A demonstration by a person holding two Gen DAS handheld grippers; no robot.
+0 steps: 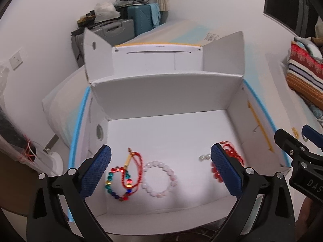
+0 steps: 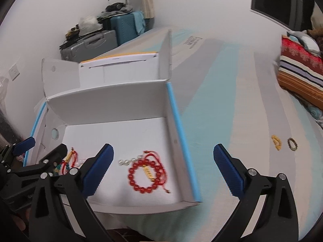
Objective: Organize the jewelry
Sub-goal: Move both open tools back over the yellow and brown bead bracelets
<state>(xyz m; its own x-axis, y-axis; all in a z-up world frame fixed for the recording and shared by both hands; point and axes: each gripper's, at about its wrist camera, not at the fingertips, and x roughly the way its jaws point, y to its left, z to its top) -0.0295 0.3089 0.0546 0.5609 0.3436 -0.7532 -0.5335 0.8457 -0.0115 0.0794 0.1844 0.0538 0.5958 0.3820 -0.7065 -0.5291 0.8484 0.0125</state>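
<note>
Left gripper [image 1: 160, 167]: jaws wide, nothing held, poised over the white box [image 1: 161, 92]. Right gripper [image 2: 162, 168]: also spread wide and empty, straddling the box's right wall.

In box: multicolour bead bracelet [image 1: 119, 183], pink bead bracelet [image 1: 159, 179], red bead bracelet [image 2: 146, 176], red cords, small clear beads [image 2: 124, 162].

Still out on the bedsheet [image 2: 232, 100]: yellow bracelet [image 2: 276, 142], dark bracelet [image 2: 292, 143].

Judgement: mostly done; two pieces remain.
</note>
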